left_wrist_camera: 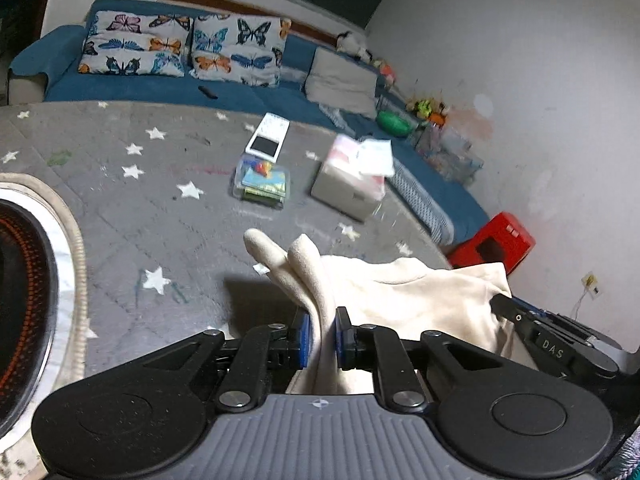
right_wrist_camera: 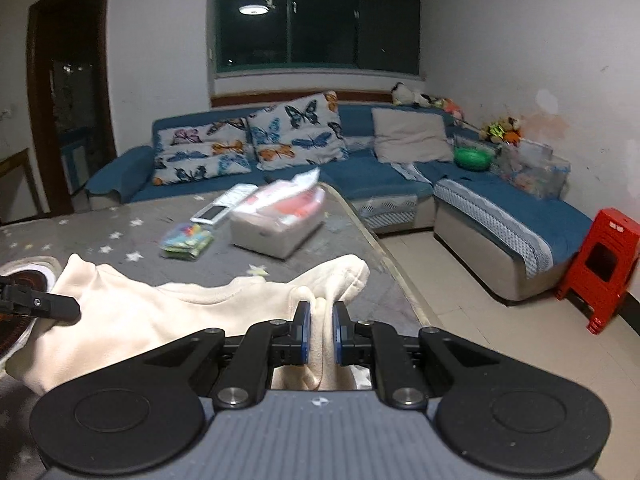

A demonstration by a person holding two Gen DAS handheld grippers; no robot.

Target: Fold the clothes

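Observation:
A cream fleece garment [left_wrist_camera: 400,296] hangs stretched between my two grippers above the grey star-patterned table [left_wrist_camera: 132,208]. My left gripper [left_wrist_camera: 322,334] is shut on one bunched corner of it, with a fold sticking up past the blue pads. In the right wrist view the same cream garment [right_wrist_camera: 160,320] spreads to the left, and my right gripper [right_wrist_camera: 321,332] is shut on its other bunched corner. Each view shows the other gripper at its edge: the right gripper's body [left_wrist_camera: 560,344], the left gripper's finger [right_wrist_camera: 44,306].
On the table [right_wrist_camera: 100,240] lie a white box with papers [right_wrist_camera: 276,220], a clear pack of coloured items [right_wrist_camera: 186,240] and a white tablet [right_wrist_camera: 222,204]. A round heater [left_wrist_camera: 24,280] sits at the left. Behind are a blue sofa [right_wrist_camera: 360,176] and a red stool [right_wrist_camera: 604,268].

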